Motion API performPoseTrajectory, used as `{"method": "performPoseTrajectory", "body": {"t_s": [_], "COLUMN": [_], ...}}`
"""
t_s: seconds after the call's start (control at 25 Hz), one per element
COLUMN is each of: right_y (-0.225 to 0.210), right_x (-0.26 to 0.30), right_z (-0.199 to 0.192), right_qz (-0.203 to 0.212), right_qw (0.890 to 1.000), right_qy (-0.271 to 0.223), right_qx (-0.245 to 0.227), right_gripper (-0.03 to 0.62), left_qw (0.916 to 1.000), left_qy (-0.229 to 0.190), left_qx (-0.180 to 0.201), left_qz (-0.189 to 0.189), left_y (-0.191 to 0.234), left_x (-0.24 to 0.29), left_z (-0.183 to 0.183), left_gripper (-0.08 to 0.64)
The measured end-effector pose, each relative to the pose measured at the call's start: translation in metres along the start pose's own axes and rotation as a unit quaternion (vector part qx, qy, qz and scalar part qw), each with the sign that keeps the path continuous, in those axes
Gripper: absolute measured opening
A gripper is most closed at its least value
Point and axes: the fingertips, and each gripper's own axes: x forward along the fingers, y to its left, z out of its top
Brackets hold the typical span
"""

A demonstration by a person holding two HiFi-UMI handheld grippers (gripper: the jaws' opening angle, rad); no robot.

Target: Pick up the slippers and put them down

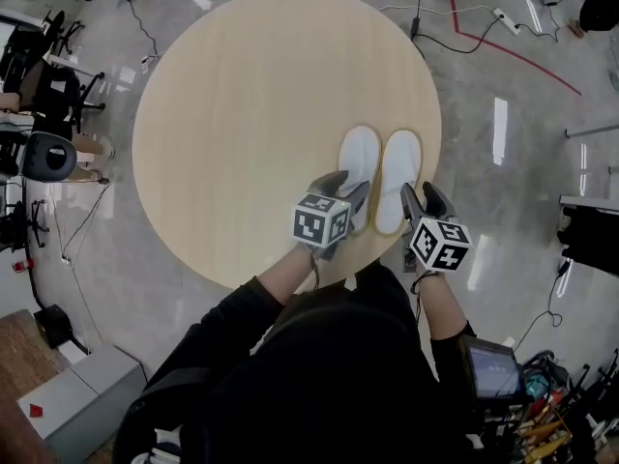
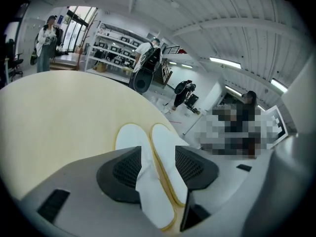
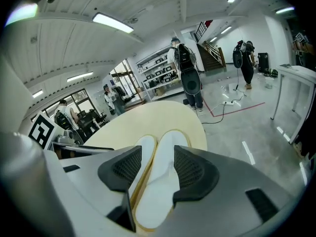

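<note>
A round pale table stands on a glossy workshop floor, with two white slippers side by side at its lower right edge. The left gripper and right gripper are wide open, one over each slipper's near end. The slippers look light, thin and floppy, so a pinch across the firmer sole rim seems best.

Bench: two slippers lie on it in its 4 o'clock sector, close to the rim. Left slipper and right slipper lie side by side with their inner edges meeting, toes to 12 o'clock, heels to 6 o'clock. Left tool stands at 6 o'clock of the left slipper, with the heel between its jaws. Right tool stands likewise at the right slipper's heel. On the floor, a power strip lies at 1 o'clock of the bench.
</note>
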Motion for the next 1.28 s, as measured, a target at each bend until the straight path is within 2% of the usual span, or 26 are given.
{"method": "performPoseTrajectory", "body": {"t_s": [0.2, 0.6, 0.68, 0.76, 0.8, 0.84, 1.08, 1.28], "right_y": [-0.023, -0.034, -0.033, -0.031, -0.029, -0.027, -0.019, -0.001], "right_x": [0.036, 0.071, 0.072, 0.073, 0.074, 0.075, 0.065, 0.057], "right_z": [-0.009, -0.029, -0.034, -0.036, -0.037, -0.037, -0.032, -0.025], "right_qz": [0.011, 0.027, 0.031, 0.038, 0.041, 0.044, 0.062, 0.083], "right_qw": [0.999, 0.995, 0.994, 0.994, 0.993, 0.993, 0.993, 0.993], "right_qy": [0.039, 0.088, 0.098, 0.099, 0.100, 0.100, 0.093, 0.081], "right_qx": [0.008, 0.030, 0.034, 0.037, 0.039, 0.041, 0.045, 0.034], "right_gripper": [0.193, 0.192, 0.174, 0.077, 0.044, 0.037, 0.032, 0.031], "left_qw": [0.9991, 0.9982, 0.9978, 0.9974, 0.9973, 0.9972, 0.9975, 0.9967], "left_qy": [0.037, 0.048, 0.054, 0.056, 0.055, 0.054, 0.040, 0.007], "left_qx": [-0.009, -0.030, -0.037, -0.045, -0.048, -0.050, -0.057, -0.078], "left_qz": [0.020, 0.020, 0.013, 0.009, 0.009, 0.009, 0.011, 0.023], "left_y": [0.016, 0.032, 0.032, 0.034, 0.036, 0.038, 0.035, 0.042], "left_x": [0.034, 0.060, 0.062, 0.062, 0.062, 0.061, 0.050, 0.031], "left_z": [-0.009, -0.012, -0.015, -0.017, -0.017, -0.017, -0.013, -0.007], "left_gripper": [0.219, 0.215, 0.183, 0.080, 0.046, 0.040, 0.035, 0.035]}}
